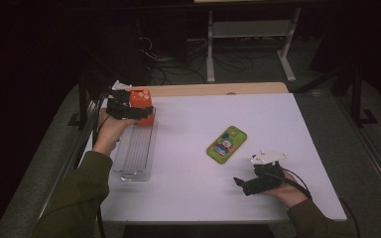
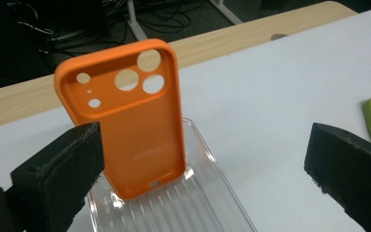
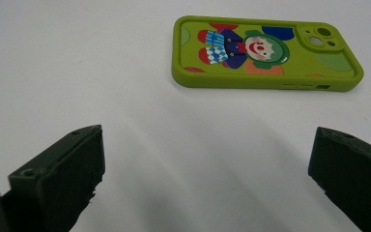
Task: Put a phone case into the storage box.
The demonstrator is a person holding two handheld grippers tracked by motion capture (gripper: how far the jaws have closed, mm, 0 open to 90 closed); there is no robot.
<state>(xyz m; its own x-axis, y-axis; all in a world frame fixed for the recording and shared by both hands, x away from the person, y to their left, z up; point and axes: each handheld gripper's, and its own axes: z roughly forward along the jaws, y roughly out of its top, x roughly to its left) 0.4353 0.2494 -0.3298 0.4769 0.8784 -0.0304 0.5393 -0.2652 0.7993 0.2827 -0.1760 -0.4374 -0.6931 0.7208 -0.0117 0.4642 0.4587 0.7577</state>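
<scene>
White tabletop over a bare wooden far edge. Dark floor beyond, with tangled cables and a light metal stand's legs.

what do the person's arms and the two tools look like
Both sleeves are olive green. The left tool and right tool are black with blocky, rough-edged pads. The right one carries a pale three-cornered plate and trails a black cable.

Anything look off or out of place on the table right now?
One thing: the orange phone case stands upright on its bottom edge at the far end of the clear ribbed tray, not lying flat. The left gripper is open around it, so it may tip.
</scene>
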